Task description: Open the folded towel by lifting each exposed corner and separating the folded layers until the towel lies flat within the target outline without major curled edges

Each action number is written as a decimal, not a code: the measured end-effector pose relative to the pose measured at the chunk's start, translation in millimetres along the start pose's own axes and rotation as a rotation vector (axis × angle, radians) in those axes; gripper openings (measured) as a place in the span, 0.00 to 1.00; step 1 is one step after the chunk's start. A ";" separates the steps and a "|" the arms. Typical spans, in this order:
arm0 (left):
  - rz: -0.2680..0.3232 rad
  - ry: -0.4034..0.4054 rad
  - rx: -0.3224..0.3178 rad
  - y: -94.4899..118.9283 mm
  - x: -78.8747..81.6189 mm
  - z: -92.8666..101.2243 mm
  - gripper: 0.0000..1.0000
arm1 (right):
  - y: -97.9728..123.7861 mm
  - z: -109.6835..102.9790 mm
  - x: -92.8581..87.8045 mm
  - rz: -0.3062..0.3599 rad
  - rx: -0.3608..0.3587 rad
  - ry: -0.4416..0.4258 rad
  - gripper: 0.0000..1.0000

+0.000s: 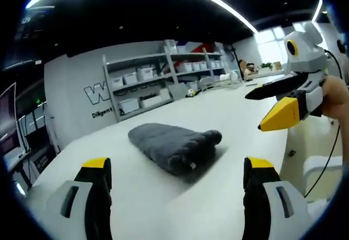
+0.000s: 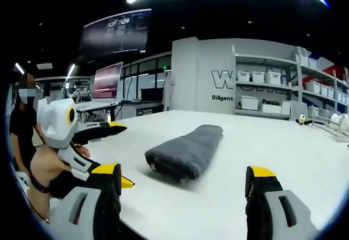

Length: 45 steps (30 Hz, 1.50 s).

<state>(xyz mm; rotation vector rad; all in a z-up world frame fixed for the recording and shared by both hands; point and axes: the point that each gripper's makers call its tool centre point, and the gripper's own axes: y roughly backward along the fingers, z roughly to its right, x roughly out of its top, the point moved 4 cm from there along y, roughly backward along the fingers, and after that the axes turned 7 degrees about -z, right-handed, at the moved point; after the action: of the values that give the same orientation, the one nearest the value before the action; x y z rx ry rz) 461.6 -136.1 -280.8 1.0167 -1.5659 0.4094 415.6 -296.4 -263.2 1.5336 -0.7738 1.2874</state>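
Now I see the soft dark grey towel [image 1: 175,146] folded thick on the white table [image 1: 229,114], both my grippers spread wide, touching nothing.

Both claws [image 1: 177,169] [image 2: 185,177] agape, empty

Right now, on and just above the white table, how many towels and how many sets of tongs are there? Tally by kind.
Grey folded towel: 1, lying on the white table, untouched.
Tongs: 2, the left tongs and the right tongs, both open and short of the towel.
Total: 3
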 end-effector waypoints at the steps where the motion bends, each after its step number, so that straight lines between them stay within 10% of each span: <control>1: -0.001 -0.002 0.001 0.4 -0.3 -1.2 0.99 | -1.2 0.3 0.1 0.002 0.001 -0.007 0.96; 15: -0.026 0.008 0.018 -10.6 -6.1 -6.1 0.97 | -3.0 16.3 -4.7 -0.001 -0.107 -0.066 0.96; 45: -0.029 -0.291 -0.023 -72.6 33.8 47.0 0.80 | 44.4 30.3 -25.1 0.039 -0.154 -0.107 0.96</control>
<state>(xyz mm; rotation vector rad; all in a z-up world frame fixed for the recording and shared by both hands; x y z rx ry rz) 490.8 -224.3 -281.8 1.1171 -1.8076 0.2294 380.4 -342.6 -275.3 1.4783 -0.9536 1.1535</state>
